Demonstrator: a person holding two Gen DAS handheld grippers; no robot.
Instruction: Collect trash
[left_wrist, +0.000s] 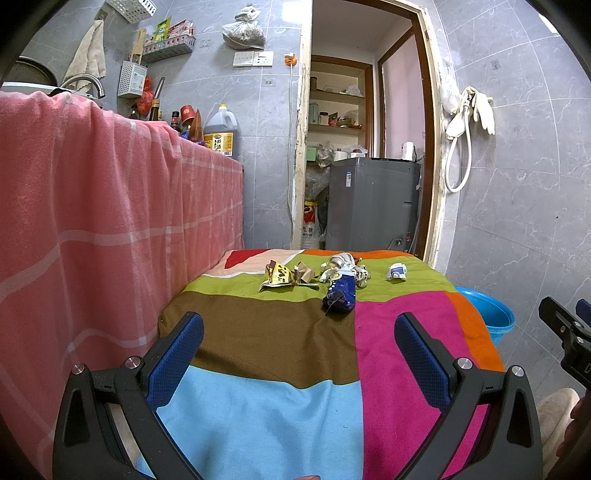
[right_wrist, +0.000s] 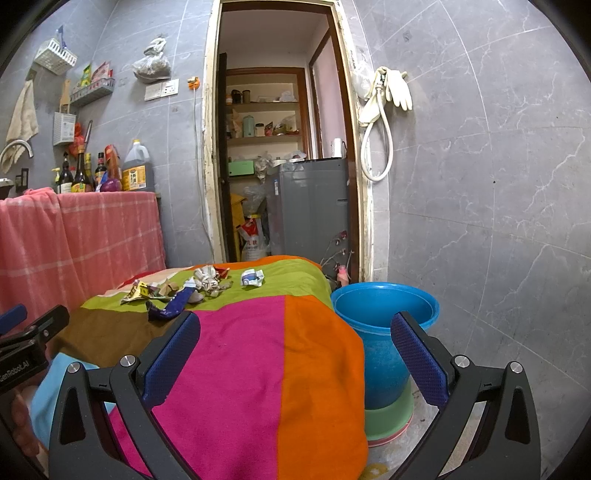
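Several pieces of trash lie at the far end of a table covered by a colourful patchwork cloth (left_wrist: 266, 347): a yellow wrapper (left_wrist: 277, 277), a blue wrapper (left_wrist: 340, 292), crumpled white paper (left_wrist: 345, 264) and a small white-blue wrapper (left_wrist: 396, 272). They also show in the right wrist view: the yellow wrapper (right_wrist: 136, 292), the blue wrapper (right_wrist: 173, 305), the white-blue wrapper (right_wrist: 252, 277). My left gripper (left_wrist: 299, 332) is open and empty over the near part of the cloth. My right gripper (right_wrist: 295, 332) is open and empty over the table's right edge. A blue bucket (right_wrist: 384, 317) stands on the floor right of the table.
A counter draped in pink cloth (left_wrist: 110, 192) with bottles stands to the left. A doorway with a grey washing machine (left_wrist: 373, 199) is behind the table. The grey tiled wall (right_wrist: 498, 221) is on the right. The bucket sits in a green basin (right_wrist: 388, 417).
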